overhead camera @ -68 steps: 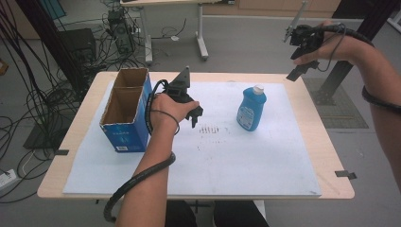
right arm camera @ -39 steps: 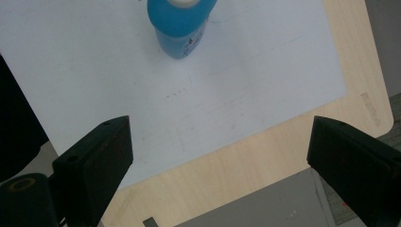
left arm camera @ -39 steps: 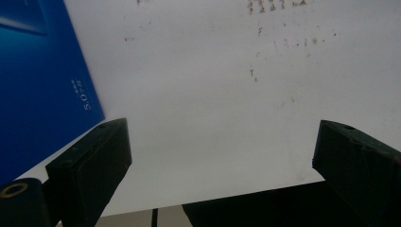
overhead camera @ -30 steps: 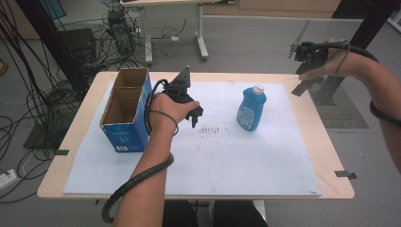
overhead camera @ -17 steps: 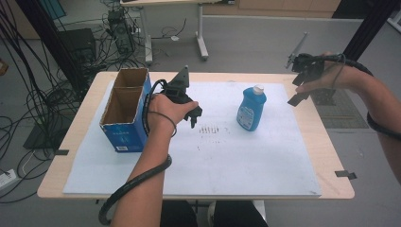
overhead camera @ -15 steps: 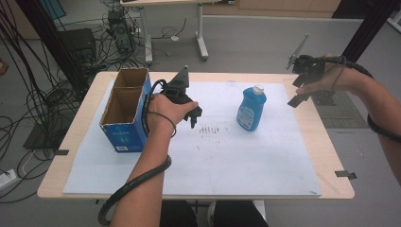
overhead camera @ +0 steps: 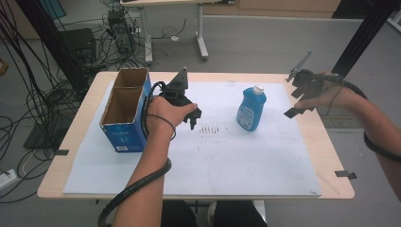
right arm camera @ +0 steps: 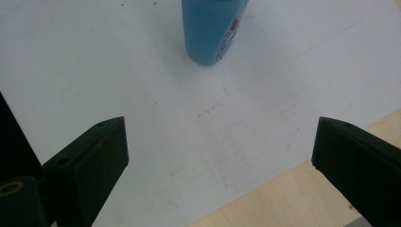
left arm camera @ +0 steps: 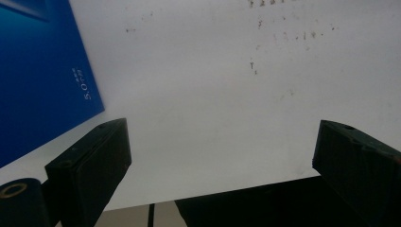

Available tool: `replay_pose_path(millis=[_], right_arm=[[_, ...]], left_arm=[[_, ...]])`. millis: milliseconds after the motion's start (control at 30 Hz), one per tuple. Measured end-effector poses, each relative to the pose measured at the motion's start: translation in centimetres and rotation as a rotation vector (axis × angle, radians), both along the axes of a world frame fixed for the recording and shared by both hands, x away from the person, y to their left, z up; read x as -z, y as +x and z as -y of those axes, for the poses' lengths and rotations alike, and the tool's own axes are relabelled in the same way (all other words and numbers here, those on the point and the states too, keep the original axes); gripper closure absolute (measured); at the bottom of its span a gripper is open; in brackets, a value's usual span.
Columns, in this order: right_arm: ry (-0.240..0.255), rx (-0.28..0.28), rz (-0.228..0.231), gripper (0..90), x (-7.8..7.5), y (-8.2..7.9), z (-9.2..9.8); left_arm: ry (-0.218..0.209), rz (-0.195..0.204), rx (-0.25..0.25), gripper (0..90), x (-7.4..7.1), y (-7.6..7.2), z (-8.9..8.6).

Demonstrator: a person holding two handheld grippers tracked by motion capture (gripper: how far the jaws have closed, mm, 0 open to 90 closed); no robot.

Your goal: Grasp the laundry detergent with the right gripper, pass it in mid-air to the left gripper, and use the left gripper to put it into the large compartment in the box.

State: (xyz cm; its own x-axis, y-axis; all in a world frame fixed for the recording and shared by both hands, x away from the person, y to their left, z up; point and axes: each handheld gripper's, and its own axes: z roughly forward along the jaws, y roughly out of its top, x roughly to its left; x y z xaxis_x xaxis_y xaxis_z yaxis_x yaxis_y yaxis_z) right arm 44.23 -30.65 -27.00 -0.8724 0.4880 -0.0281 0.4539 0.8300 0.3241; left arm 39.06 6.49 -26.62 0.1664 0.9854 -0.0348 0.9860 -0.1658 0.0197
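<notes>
Grey floor and tangled cables ring a wooden table (overhead camera: 85, 142) under a white sheet (overhead camera: 213, 156); on it a blue bottle (overhead camera: 250, 109) stands upright, right of centre, untouched, well apart from an open box (overhead camera: 125, 113) to its left; the right gripper (overhead camera: 302, 97), jaws spread wide and empty, hangs off to the bottle's right near the table edge; the left gripper (overhead camera: 191, 118), also wide open, sits between bottle and box; likely nothing is grasped yet, so reach, grip and placing remain; the right gripper view gives the bottle's base and label close up; the left gripper view shows the box's blue side with small print.
</notes>
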Motion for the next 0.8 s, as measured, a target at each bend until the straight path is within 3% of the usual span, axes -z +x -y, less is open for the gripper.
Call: replay_pose_path(millis=[233,333,533,800], right_arm=[[0.033,0.059,0.031,4.5,2.2,-0.5,-0.3],[0.07,0.089,0.048,4.4,3.0,-0.8,-0.4],[0.137,0.119,0.082,4.1,4.2,-1.3,-0.6],[0.181,0.148,0.104,4.2,5.9,-1.8,-1.1]], left_arm=[[0.004,-0.003,0.009,5.7,0.2,-0.1,0.5],[0.003,0.0,0.01,5.7,0.2,-0.1,0.5],[0.004,-0.001,0.006,5.7,0.3,-0.1,0.6],[0.007,0.002,0.007,5.7,0.3,-0.3,0.6]])
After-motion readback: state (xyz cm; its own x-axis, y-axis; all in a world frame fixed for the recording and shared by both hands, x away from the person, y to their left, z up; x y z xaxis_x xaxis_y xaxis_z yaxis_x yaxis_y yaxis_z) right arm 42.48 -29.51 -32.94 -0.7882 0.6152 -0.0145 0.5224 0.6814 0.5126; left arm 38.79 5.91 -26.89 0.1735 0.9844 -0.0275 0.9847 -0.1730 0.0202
